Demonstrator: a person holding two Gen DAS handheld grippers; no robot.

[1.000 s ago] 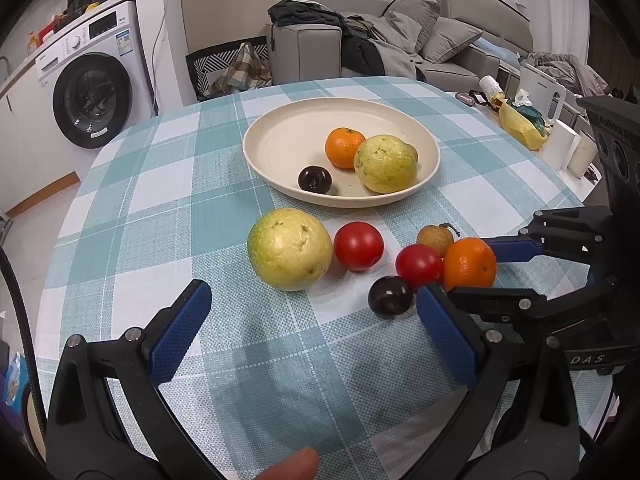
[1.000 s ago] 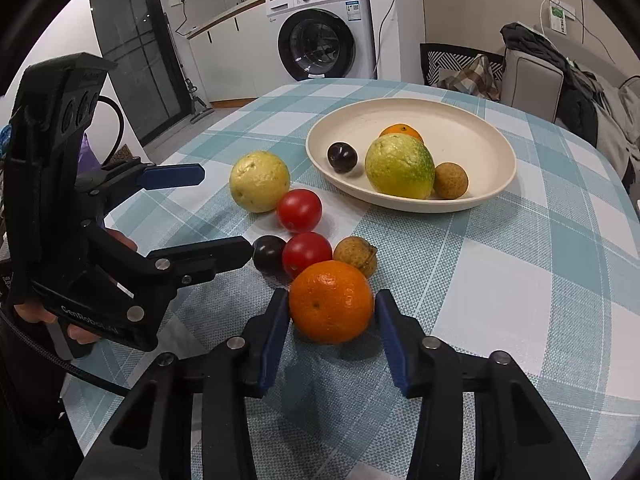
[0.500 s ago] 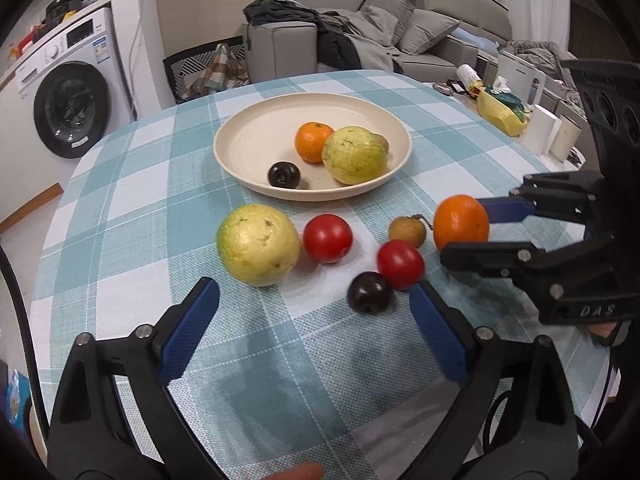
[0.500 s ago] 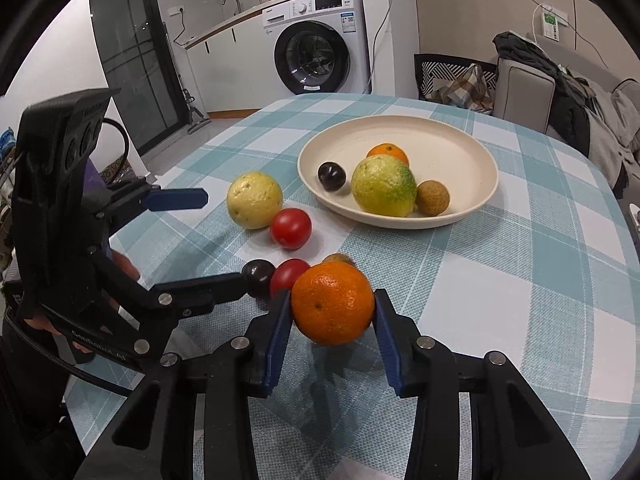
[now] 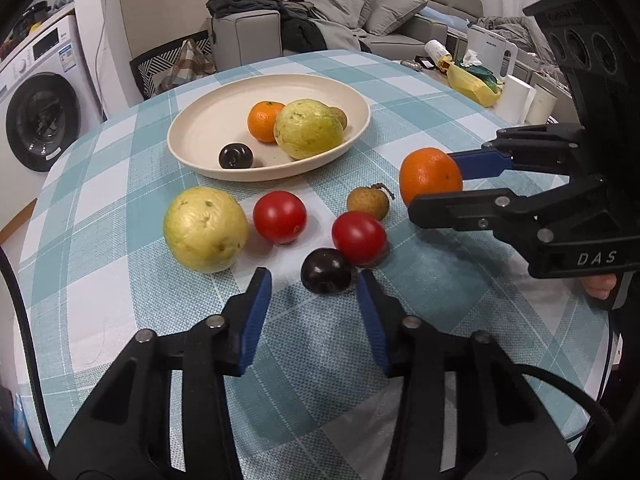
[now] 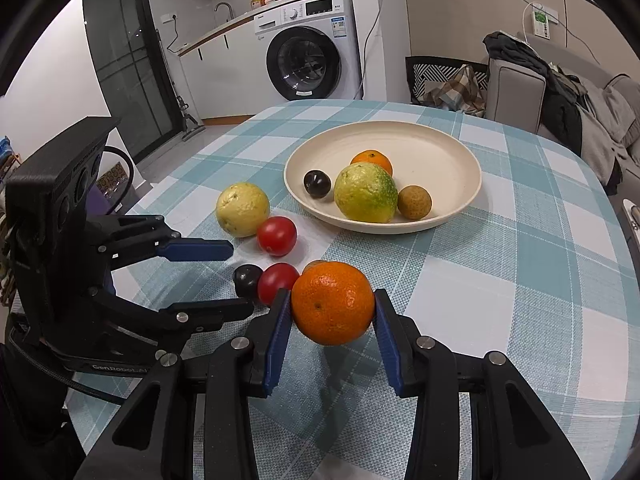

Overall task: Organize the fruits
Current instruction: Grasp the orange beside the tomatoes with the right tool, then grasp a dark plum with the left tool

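Right gripper (image 6: 332, 314) clamps a raised orange (image 6: 333, 302); left gripper (image 5: 314, 290), jaws just narrowed and empty, nears a dark plum (image 5: 326, 271) beside a tomato (image 5: 359, 237).

An orange (image 6: 333, 303) sits pinched between the right fingers (image 6: 277, 332), lifted off the cloth. A dark plum (image 5: 326, 271) lies just ahead of the left fingers' (image 5: 256, 312) gap, touching a red tomato (image 5: 359, 237) beyond.
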